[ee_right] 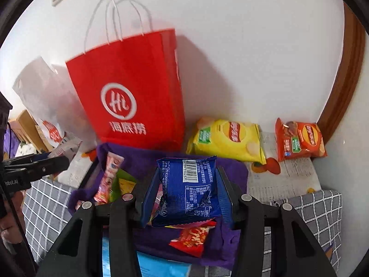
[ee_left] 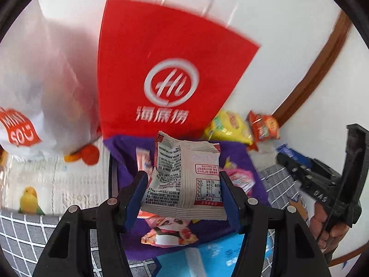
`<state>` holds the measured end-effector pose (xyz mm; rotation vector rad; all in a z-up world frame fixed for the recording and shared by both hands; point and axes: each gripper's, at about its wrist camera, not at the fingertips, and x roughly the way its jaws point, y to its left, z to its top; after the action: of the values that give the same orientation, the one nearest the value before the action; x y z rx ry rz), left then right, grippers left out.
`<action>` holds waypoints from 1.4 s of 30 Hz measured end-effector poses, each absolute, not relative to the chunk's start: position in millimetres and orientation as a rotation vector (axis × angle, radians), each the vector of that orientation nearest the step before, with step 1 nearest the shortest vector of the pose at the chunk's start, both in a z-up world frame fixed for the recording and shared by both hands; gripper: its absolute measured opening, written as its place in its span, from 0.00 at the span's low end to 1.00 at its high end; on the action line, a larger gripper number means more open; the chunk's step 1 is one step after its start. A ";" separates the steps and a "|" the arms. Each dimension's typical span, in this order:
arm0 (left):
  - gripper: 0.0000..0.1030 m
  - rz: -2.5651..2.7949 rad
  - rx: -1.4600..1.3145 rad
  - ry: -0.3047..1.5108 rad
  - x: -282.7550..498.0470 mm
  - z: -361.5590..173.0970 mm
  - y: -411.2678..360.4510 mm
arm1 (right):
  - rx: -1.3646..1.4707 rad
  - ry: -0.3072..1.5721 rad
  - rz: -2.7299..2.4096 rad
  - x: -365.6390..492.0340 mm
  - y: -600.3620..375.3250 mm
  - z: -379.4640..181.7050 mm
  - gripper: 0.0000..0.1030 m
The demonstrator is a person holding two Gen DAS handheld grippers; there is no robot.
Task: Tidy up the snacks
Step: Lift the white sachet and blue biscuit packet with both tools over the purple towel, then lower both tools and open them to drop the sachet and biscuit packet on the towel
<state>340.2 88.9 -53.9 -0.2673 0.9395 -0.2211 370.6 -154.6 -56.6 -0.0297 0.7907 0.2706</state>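
Note:
My left gripper [ee_left: 183,191] is shut on a white snack packet with red trim [ee_left: 184,173] and holds it above a purple-lined container [ee_left: 239,154] of small snacks. My right gripper [ee_right: 186,189] is shut on a blue snack packet [ee_right: 188,184] over the same purple container [ee_right: 233,168], which holds pink, green and red packets. A red paper bag with a white logo [ee_left: 166,69] stands behind the container, also in the right wrist view [ee_right: 129,92]. The right gripper shows at the right edge of the left wrist view [ee_left: 322,180].
A white plastic bag [ee_left: 46,92] stands left of the red bag. A yellow chip bag [ee_right: 228,138] and an orange chip bag [ee_right: 299,140] lie by the wall at the right. A light blue packet [ee_left: 219,254] lies in front. Grey checked cloth [ee_right: 311,214] covers the surface.

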 end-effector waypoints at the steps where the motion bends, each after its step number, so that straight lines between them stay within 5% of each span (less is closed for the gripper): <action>1: 0.58 -0.217 -0.270 0.957 343.1 -59.3 91.1 | -0.029 0.803 0.267 374.0 -155.9 -59.7 0.46; 42: 0.58 -0.177 -0.309 1.052 353.5 -85.3 102.6 | -0.165 1.006 0.391 370.0 -87.6 -127.1 0.46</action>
<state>353.5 102.6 -85.3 -0.3088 1.0521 -0.1772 370.0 -87.6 -127.1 -0.1647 1.0062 0.3910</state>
